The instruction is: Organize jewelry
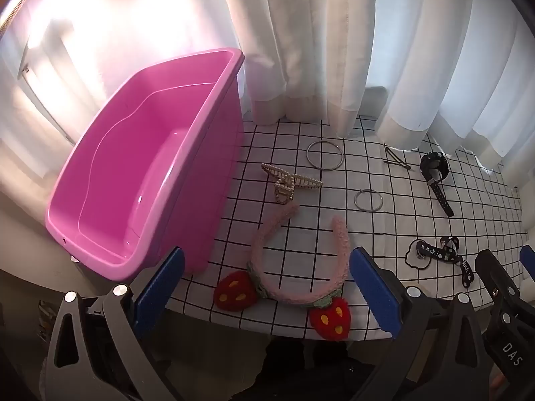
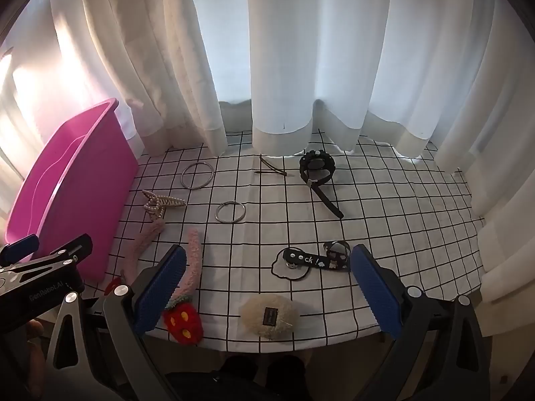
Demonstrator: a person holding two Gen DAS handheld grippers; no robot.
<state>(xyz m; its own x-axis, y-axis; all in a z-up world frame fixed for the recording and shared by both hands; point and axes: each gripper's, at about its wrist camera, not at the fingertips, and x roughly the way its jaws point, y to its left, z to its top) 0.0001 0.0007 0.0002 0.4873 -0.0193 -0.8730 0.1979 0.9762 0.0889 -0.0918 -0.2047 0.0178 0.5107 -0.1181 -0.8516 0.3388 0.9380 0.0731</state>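
A pink bin (image 1: 150, 173) stands empty at the table's left; it also shows in the right wrist view (image 2: 67, 193). On the checked cloth lie a pink strawberry headband (image 1: 291, 267) (image 2: 190, 267), a pearl claw clip (image 1: 291, 182) (image 2: 160, 204), a large ring (image 1: 325, 155) (image 2: 197, 175), a small ring (image 1: 368, 200) (image 2: 230, 212), a hairpin (image 1: 396, 162) (image 2: 272, 168), a black watch (image 1: 434, 173) (image 2: 317, 173), a black printed strap (image 1: 441, 257) (image 2: 317, 259) and a fluffy cream clip (image 2: 269, 315). My left gripper (image 1: 267, 287) is open around the headband's near arc. My right gripper (image 2: 267, 287) is open above the cream clip.
White curtains (image 2: 301, 67) hang along the table's back and right sides. The table's front edge (image 2: 267, 346) runs just before both grippers. The right gripper's body shows at the left wrist view's right edge (image 1: 501, 307).
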